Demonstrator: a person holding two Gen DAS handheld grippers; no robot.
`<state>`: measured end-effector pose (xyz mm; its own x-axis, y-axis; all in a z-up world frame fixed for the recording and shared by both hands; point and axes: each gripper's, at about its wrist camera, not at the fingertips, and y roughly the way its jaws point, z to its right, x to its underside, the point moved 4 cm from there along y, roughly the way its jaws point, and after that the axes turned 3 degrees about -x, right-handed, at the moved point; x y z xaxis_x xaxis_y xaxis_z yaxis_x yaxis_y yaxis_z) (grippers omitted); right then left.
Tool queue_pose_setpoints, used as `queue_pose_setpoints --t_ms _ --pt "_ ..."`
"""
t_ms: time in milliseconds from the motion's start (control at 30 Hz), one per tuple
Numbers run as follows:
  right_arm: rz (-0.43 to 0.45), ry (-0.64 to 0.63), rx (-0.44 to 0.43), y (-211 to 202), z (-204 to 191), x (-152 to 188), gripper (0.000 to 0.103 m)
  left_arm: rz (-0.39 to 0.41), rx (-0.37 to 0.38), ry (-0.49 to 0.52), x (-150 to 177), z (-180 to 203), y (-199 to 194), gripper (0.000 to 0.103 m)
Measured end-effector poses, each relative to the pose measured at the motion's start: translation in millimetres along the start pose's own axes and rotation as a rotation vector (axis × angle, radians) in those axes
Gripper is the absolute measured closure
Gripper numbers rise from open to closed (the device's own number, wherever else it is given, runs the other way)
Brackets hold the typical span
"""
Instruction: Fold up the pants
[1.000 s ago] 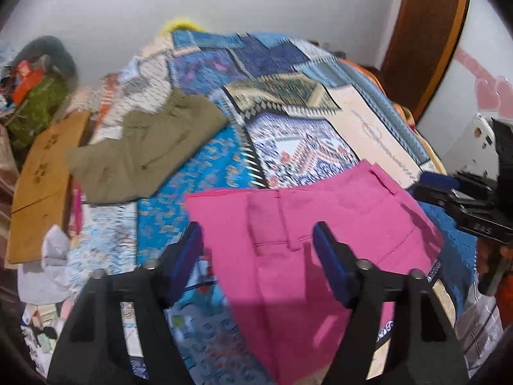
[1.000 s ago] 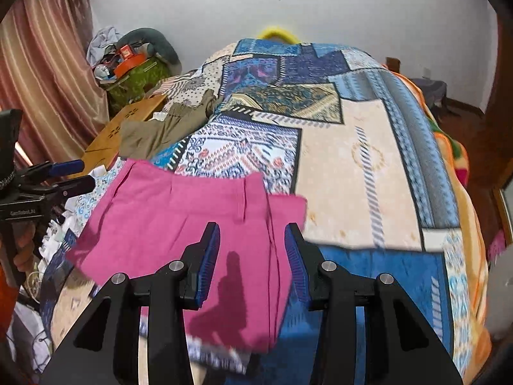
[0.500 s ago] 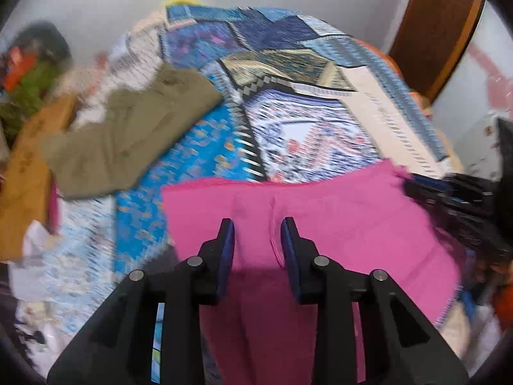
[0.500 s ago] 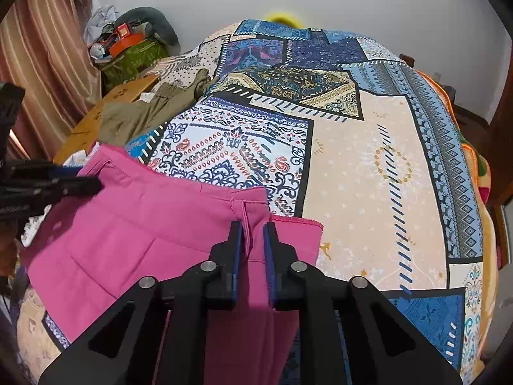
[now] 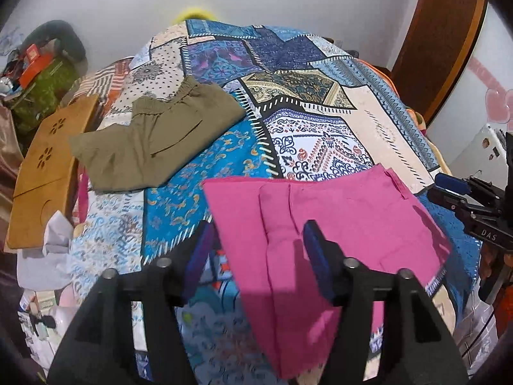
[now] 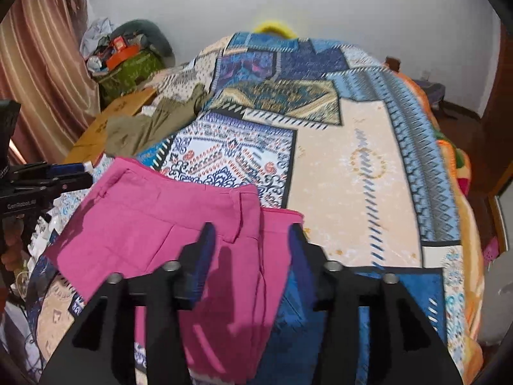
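Pink pants lie flat at the near edge of a bed with a patchwork cover, waistband toward the wall, legs hanging off the near edge. In the right wrist view the pink pants fill the lower left. My left gripper is open and empty, just above the pants' left part. My right gripper is open and empty above the pants' right waist corner. Each gripper shows at the side of the other's view: the right and the left.
Olive-green pants lie folded on the bed's far left. A wooden board leans beside the bed at left, with clutter and a green bag behind it. A brown curtain hangs at left. A wooden door frame stands at right.
Both grippers were shut on the pink waistband half a second ago; both have opened, let go and drawn back. The pants now lie flat on the bed.
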<state>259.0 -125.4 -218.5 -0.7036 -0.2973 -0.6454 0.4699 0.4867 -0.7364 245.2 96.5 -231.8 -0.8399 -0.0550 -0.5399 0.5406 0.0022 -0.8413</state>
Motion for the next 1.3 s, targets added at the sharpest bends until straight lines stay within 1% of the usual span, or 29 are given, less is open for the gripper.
queue_pose_setpoints --t_ms 67,167,233,333,367,433,533,667,833,867,900,933,967,1000,1033,1100,1167,1300 --pt "0.004 0.011 0.008 -8.0 1.0 4.1 0.056 -0.015 0.008 -0.008 7.5 -1.4 -1.4 0.039" --pt "-0.011 0.041 -0.002 -11.5 3.0 13.9 0.056 -0.065 0.052 -0.041 21.8 -2.8 5.7 0.038" --pt "-0.032 0.054 -0.011 -8.4 3.4 21.6 0.056 -0.102 0.071 -0.059 31.1 -2.5 13.5 0.038" --pt "-0.080 0.071 -0.016 2.0 5.6 35.2 0.056 -0.122 0.098 -0.087 40.0 -2.3 21.9 0.038" --pt "-0.093 0.081 -0.020 7.0 6.7 40.3 0.056 -0.122 0.105 -0.091 40.8 -1.2 23.1 0.038" --pt "-0.089 0.101 -0.030 8.4 8.1 45.4 0.056 -0.122 0.130 -0.096 39.6 1.4 25.0 0.038" --pt "-0.089 0.137 -0.059 12.0 11.4 45.4 0.056 -0.126 0.152 -0.096 34.4 7.2 30.3 0.038" --pt "-0.104 0.218 -0.116 23.5 18.7 44.4 0.056 -0.131 0.154 -0.097 29.0 12.2 42.1 0.038" --pt "-0.094 0.266 -0.146 30.6 22.2 41.1 0.056 -0.125 0.181 -0.146 22.5 5.7 49.7 0.039" --pt "-0.092 0.273 -0.155 32.0 22.1 39.9 0.057 -0.121 0.182 -0.151 21.6 5.3 50.4 0.042" --pt "-0.090 0.275 -0.163 33.5 21.7 38.6 0.062 -0.116 0.180 -0.153 20.7 5.9 50.8 0.044" --pt "-0.087 0.276 -0.171 34.7 21.3 37.4 0.065 -0.114 0.181 -0.152 19.8 6.8 50.9 0.051" --pt "-0.084 0.276 -0.174 35.4 21.1 36.5 0.074 -0.110 0.184 -0.153 18.9 7.8 50.7 0.060" --pt "-0.079 0.276 -0.174 36.5 19.8 35.0 0.080 -0.107 0.191 -0.152 17.9 9.6 50.1 0.064" --pt "-0.078 0.274 -0.169 37.1 20.1 33.7 0.081 -0.104 0.184 -0.149 17.0 11.3 49.0 0.068" --pt "-0.068 0.257 -0.149 37.5 17.5 30.4 0.089 -0.096 0.161 -0.141 15.7 12.9 47.4 0.073" --pt "-0.058 0.237 -0.135 36.0 16.7 27.3 0.091 -0.090 0.147 -0.147 14.7 12.1 44.5 0.077" --pt "-0.036 0.174 -0.105 27.6 12.5 18.3 0.094 -0.061 0.099 -0.129 10.4 13.4 33.9 0.082"
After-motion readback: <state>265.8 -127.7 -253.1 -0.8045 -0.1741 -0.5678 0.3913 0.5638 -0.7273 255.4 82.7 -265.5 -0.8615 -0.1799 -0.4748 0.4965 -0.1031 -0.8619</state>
